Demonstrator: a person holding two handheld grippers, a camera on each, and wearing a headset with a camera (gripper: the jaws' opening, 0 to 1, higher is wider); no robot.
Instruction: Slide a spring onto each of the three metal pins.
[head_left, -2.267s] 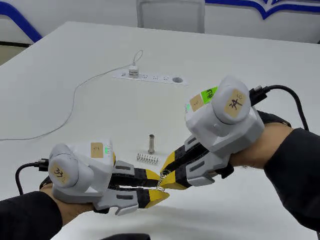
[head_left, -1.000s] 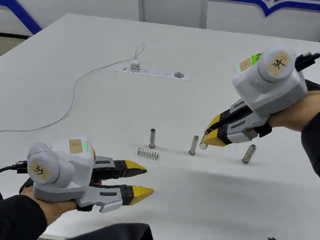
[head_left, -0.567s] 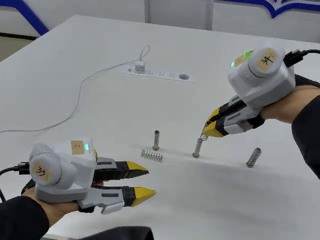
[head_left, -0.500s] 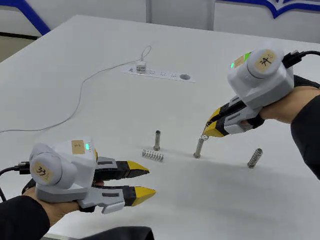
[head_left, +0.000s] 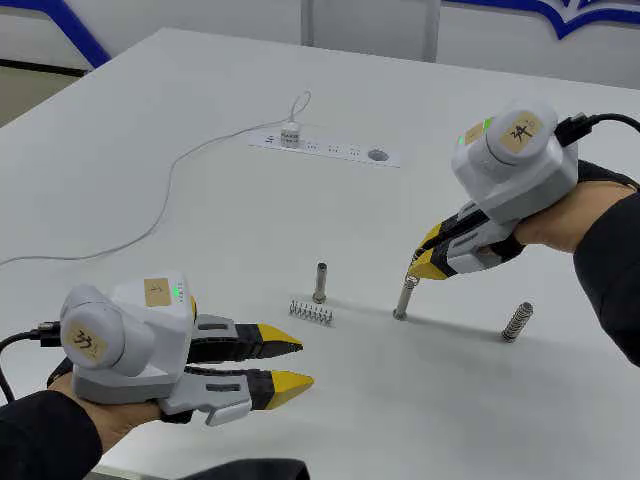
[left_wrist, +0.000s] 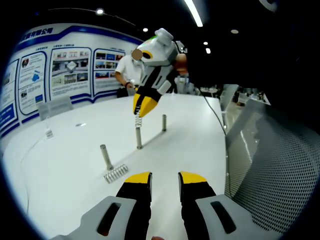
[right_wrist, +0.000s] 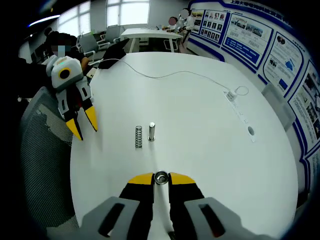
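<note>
Head view: right gripper (head_left: 416, 268) was tilted down over the middle pin (head_left: 403, 298), while left gripper (head_left: 306, 362) hovered level near the worktop (head_left: 150, 180) front edge. Left gripper view: its jaws sat slightly apart, empty. Right gripper view: jaws pinched the spring (right_wrist: 161, 177).

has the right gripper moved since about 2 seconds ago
Yes. The right gripper went right and farther away, from beside the lying spring to over the middle pin.
</note>
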